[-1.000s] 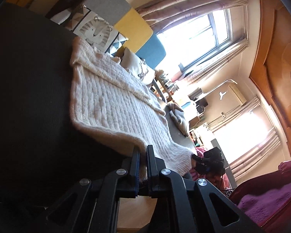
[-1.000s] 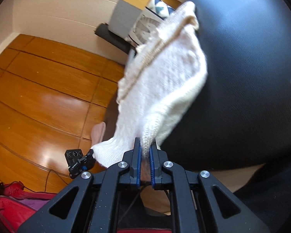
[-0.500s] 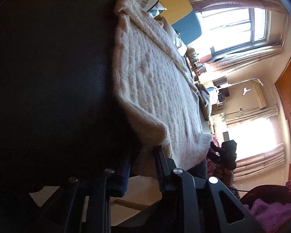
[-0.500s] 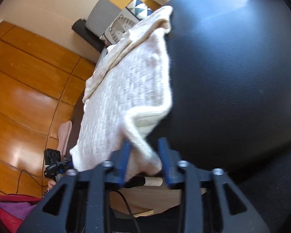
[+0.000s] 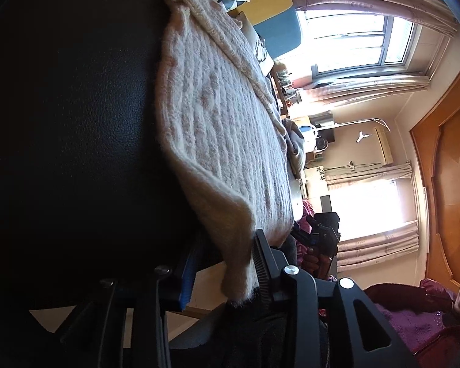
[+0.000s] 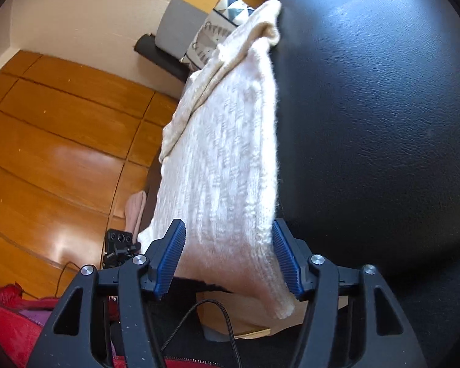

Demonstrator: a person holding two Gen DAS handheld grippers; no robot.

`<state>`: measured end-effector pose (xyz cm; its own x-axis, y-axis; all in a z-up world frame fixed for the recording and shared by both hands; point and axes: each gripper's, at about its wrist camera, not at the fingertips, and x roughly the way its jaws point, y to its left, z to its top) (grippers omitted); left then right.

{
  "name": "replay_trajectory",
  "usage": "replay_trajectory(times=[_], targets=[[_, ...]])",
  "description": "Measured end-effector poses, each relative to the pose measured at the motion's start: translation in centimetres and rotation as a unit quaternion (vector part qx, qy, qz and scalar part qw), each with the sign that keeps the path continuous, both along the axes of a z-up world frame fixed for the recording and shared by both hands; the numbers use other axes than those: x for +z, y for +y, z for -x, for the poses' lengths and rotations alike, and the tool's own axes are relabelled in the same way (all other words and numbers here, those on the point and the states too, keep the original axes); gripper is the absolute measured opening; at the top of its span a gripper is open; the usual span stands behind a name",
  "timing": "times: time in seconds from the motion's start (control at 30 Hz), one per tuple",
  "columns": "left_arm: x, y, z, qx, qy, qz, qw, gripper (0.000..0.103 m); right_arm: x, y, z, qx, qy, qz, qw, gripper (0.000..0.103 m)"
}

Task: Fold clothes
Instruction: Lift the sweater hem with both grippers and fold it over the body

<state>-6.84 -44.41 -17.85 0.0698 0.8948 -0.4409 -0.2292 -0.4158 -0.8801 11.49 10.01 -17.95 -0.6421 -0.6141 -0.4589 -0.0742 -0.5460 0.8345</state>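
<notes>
Right wrist view shows the right tongs [image 6: 228,256] opening around the knit sweater [image 6: 230,159], laid on the black bench [image 6: 367,122]; left tongs [image 5: 222,268] opening too, probably releasing the near hem to finish a fold.

You have a black, leather-grained table top [image 6: 383,107] under the work, with the cream knit sweater [image 6: 230,153] lying flat along its left edge, the near hem hanging over the near edge. Past the sweater's right side in the left wrist view a grey garment [image 5: 295,147] lies on the same surface.
</notes>
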Motion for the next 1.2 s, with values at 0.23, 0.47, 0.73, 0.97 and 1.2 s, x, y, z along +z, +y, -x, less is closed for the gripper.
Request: replay_trajectory(times=[0.23,0.47,0.73,0.97,1.2], targets=[[-0.3,-0.2,0.2,-0.004,-0.015,-0.009,0.9998,0.047,-1.2,-0.8,0.9,0.038,0.012,0.045,0.998,0.061],[0.0,1.7,-0.2,-0.018,0.002,0.008,0.9998,0.041,-0.3,-2.4,1.0,0.049,0.015,-0.007,0.999,0.056],[1.0,1.8,-1.3,0.004,0.051,0.031,0.9982,0.007,-0.3,-4.5,1.7,0.054,-0.010,-0.037,0.998,0.014],[6.3,-0.9,-3.3,0.035,0.124,-0.043,0.9908,0.006,1.6,-4.1,0.0,0.054,0.061,0.023,0.996,0.014],[8.2,-2.5,-5.6,0.048,0.119,-0.091,0.9876,0.006,3.4,-4.0,-3.2,0.071,0.144,0.101,0.982,0.014]])
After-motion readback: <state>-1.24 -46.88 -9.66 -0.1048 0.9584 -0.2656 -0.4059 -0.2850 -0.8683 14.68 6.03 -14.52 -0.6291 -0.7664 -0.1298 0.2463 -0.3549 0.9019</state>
